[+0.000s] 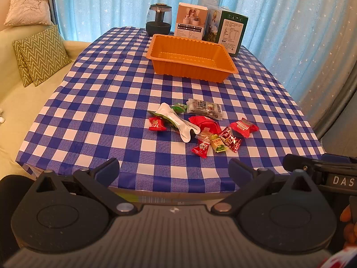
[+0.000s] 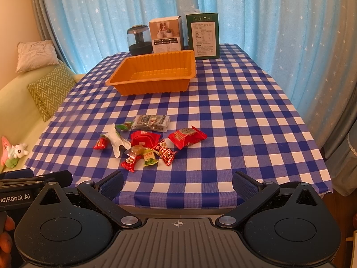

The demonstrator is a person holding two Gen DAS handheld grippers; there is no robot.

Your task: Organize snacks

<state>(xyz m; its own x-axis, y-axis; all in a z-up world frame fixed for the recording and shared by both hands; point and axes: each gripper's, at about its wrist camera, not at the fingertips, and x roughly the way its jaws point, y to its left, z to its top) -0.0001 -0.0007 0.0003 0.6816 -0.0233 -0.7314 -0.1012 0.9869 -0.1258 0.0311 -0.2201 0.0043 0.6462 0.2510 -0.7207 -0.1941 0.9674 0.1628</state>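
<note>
A pile of wrapped snacks lies on the blue checked tablecloth (image 1: 93,111): a white packet (image 1: 178,120), red packets (image 1: 244,126), small red candies (image 1: 157,124) and a clear pack (image 1: 205,108). In the right wrist view the pile shows too, with the large red packet (image 2: 187,136) and the white packet (image 2: 116,141). An empty orange tray (image 1: 191,57) (image 2: 154,72) stands beyond the pile. My left gripper (image 1: 174,169) is open and empty at the table's near edge. My right gripper (image 2: 178,185) is open and empty, also at the near edge.
A dark jar (image 1: 158,19), a white box (image 1: 191,21) and a green box (image 1: 229,29) stand behind the tray, against blue curtains. A sofa with cushions (image 1: 42,54) is on the left. Plush toys (image 2: 12,151) lie on the sofa.
</note>
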